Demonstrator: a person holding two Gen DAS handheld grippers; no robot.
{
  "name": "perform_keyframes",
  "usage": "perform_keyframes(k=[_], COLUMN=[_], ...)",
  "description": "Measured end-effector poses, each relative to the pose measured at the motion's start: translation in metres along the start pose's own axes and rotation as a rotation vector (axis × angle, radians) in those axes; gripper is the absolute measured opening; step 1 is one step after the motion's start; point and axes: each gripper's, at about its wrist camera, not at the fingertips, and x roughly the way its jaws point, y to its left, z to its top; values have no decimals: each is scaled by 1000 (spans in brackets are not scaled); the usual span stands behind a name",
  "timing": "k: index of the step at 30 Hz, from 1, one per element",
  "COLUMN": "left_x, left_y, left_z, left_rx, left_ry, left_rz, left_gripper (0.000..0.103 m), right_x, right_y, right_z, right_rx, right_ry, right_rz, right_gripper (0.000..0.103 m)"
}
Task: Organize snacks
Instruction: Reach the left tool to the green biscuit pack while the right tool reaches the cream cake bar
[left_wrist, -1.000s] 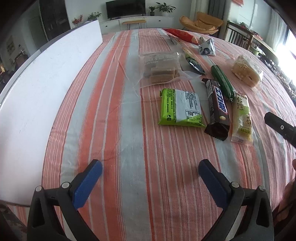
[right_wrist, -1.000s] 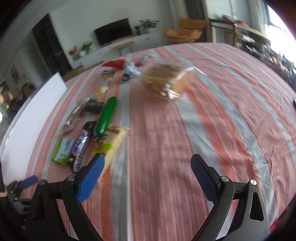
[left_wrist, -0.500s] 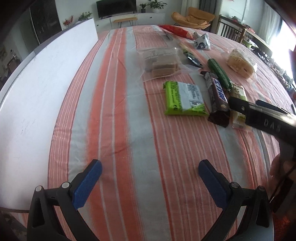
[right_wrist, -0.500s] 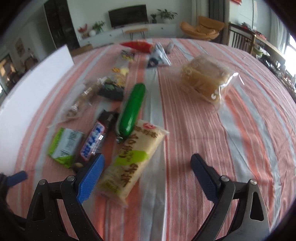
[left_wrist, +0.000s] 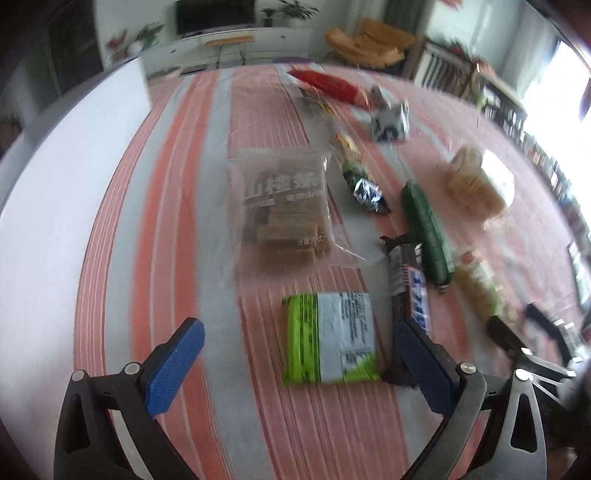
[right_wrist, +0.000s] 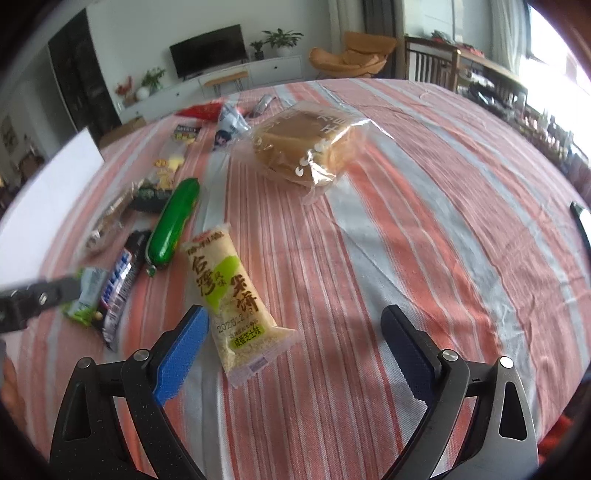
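Snacks lie on a striped tablecloth. My left gripper (left_wrist: 295, 365) is open, just short of a green-and-white packet (left_wrist: 330, 338); a dark chocolate bar (left_wrist: 410, 286) lies against its right side. Beyond are a clear bag of brown bars (left_wrist: 284, 210) and a green tube snack (left_wrist: 426, 230). My right gripper (right_wrist: 295, 347) is open, with a yellow rice-cracker pack (right_wrist: 231, 291) lying between its fingers, nearer the left one. A bagged bread (right_wrist: 306, 146) lies farther back. The left gripper's arm (right_wrist: 37, 295) enters the right wrist view at left.
A white board (left_wrist: 55, 229) lies along the table's left side. A red packet (left_wrist: 328, 86), a small blue-white pouch (left_wrist: 389, 122) and a bagged bread (left_wrist: 476, 184) lie at the back. A dark object (right_wrist: 581, 221) sits at the table's right edge.
My left gripper has moved forward and right, up to the green-and-white packet. My right gripper has moved closer to the yellow rice-cracker pack, which now lies between its fingers.
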Motion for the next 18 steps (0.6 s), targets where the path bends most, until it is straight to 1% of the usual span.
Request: perform_keyframes(k=[1,2,4,5,7,9,11,12,13,14,15,17,18], left_x=[7,11,11,7,0,-3,-2,-2,-2,-2,-2,-1,0], left_y=[-3,-2,-4,-3,-2,3,11,10,10,10,9,7,7], left_z=[1,1,-3,-6,-13,-15,-13,-15,-17,-19,-20,-19,-18], left_rx=[23,30,77,99,134,164,167,167,165,166,173,190,195], left_ry=[23,31,17,3,-18,-2,9,10,13,17,16,4,2], left_rz=[26,9,38,23,5,3,1,4,26,52,65,48,39], left_gripper=[90,89,82,77,50,50,51,58,73,80,83,83,79], right_x=[0,-2,-3,-4,-4,-3,-2,-2,-2,-2,-1,2,4], right_y=[1,0,-4,-6,-7,-4,0,1,1,1,2,6,9], right_z=[-1,-2,-2,-2,-1,-2,-2,-1,-1,0,3,12,20], right_rx=[-3,2,24,36,45,31,13,10,8,7,2,-19,-35], right_ry=[1,-1,-9,-12,-13,-9,-2,0,5,17,41,119,165], right_rz=[-3,4,29,41,48,34,16,14,13,18,29,57,78], right_gripper=[97,97,97,97,96,96,96,96,96,96,97,96,96])
